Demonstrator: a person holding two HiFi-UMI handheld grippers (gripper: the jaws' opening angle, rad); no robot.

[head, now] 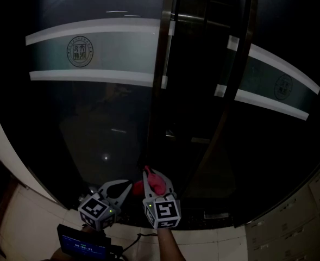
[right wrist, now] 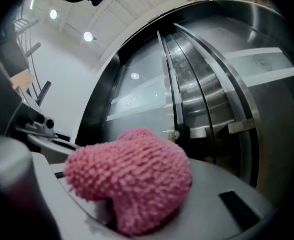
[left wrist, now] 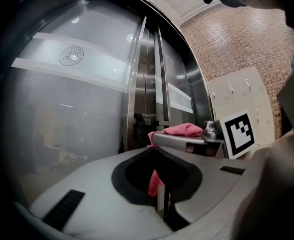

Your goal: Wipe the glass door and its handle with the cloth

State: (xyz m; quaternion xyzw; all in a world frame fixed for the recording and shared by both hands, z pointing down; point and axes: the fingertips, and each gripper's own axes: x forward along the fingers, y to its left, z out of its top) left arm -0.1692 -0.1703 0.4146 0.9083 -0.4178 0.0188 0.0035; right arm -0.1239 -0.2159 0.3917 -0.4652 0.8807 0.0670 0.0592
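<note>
Item 1: right claw [head: 156,185], which we find clamped on the pink cloth [right wrist: 132,179]. The cloth bulges out beyond the tips of the jaws as a knobbly wad.

Item 2: left claw [head: 120,188], just to the left of the right claw. We record its jaws together at the tips, with nothing gripped. The cloth shows only through the gap behind them.

Item 3: glass door [head: 94,124], dark, directly ahead of both claws. We cannot tell whether the cloth touches it.

Item 4: handle [head: 167,53], a vertical metal bar, well above the right claw.

Item 5: frosted band with a round emblem [head: 81,51], above and left of the left claw.
</note>
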